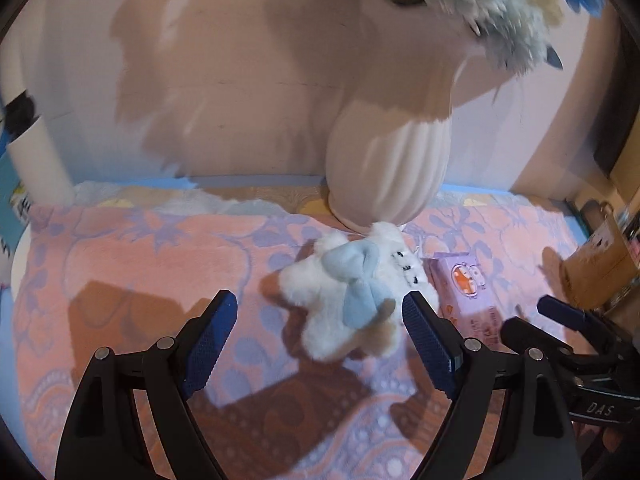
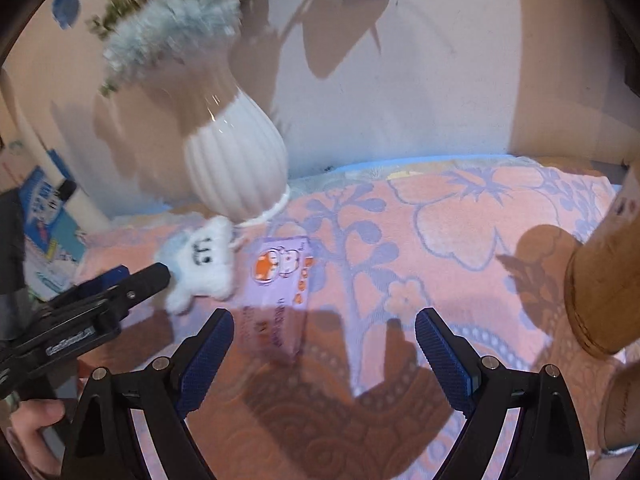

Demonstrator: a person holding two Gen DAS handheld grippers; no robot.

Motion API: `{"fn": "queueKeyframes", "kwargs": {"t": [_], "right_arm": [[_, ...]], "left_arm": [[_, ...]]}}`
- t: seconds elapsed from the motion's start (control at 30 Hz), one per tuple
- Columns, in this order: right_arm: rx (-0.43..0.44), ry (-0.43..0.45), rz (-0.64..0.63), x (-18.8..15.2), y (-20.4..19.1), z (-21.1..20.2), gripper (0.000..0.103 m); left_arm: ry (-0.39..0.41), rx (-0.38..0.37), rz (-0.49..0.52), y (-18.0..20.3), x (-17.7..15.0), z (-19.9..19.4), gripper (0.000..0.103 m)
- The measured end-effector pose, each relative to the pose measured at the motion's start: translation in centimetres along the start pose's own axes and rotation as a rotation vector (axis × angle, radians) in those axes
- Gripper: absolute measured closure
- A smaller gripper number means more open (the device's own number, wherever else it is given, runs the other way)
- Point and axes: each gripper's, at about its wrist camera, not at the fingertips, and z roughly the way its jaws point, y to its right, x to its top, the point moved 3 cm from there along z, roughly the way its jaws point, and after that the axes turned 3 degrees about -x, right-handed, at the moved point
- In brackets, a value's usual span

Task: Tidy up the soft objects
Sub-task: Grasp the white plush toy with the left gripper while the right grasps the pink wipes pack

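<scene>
Both my claws, left and right, gape wide and empty above the pink flowered blanket, where a fluffy white plush toy with a pale blue bow lies slantwise, head touching the ribbed white vase, beside a lilac wipes pack.

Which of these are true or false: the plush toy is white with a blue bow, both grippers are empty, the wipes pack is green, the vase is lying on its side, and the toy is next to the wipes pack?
1. The plush toy is white with a blue bow. True.
2. The left gripper and the right gripper hold nothing. True: both stand open above the blanket.
3. The wipes pack is green. False: it is purple.
4. The vase lies on its side. False: it stands upright, holding flowers.
5. The toy lies right beside the wipes pack. True.
</scene>
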Motion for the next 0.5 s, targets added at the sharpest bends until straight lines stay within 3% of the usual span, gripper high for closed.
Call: {"fn": "queueKeyframes", "kwargs": {"t": [0.07, 0.13, 0.2, 0.27, 0.4, 0.43, 0.47, 0.5], "right_arm": [[-0.001, -0.009, -0.008, 0.1, -0.3, 1.0, 0.012], [0.012, -0.019, -0.021, 0.2, -0.9, 2.1, 0.01], [0.016, 0.004, -0.033, 0.1, -1.4, 2.7, 0.001], [0.023, 0.021, -0.031, 0.1, -1.4, 3.0, 0.0], [-0.045, 0.014, -0.092, 0.0, -2.5, 3.3, 0.002], [-0.052, 0.027, -0.106, -0.1, -2.8, 3.0, 0.017], [-0.06, 0.042, -0.113, -0.1, -3.0, 2.7, 0.048], [-0.058, 0.059, -0.123, -0.1, -3.2, 2.4, 0.065]], "left_arm": [[-0.001, 0.01, 0.015, 0.2, -0.1, 1.1, 0.019], [0.006, -0.028, -0.001, 0.0, -0.2, 1.9, 0.005], [-0.028, -0.021, -0.032, -0.6, -0.3, 2.9, 0.001], [-0.005, -0.051, -0.061, -1.1, 0.0, 2.9, 0.001], [-0.013, -0.027, -0.015, -0.2, 0.0, 3.3, 0.001], [-0.008, -0.043, 0.008, 0.3, -0.1, 3.3, 0.015], [0.002, -0.067, 0.022, 0.8, -0.1, 3.1, 0.03], [0.017, -0.147, 0.055, 1.7, -0.3, 2.7, 0.059]]}}
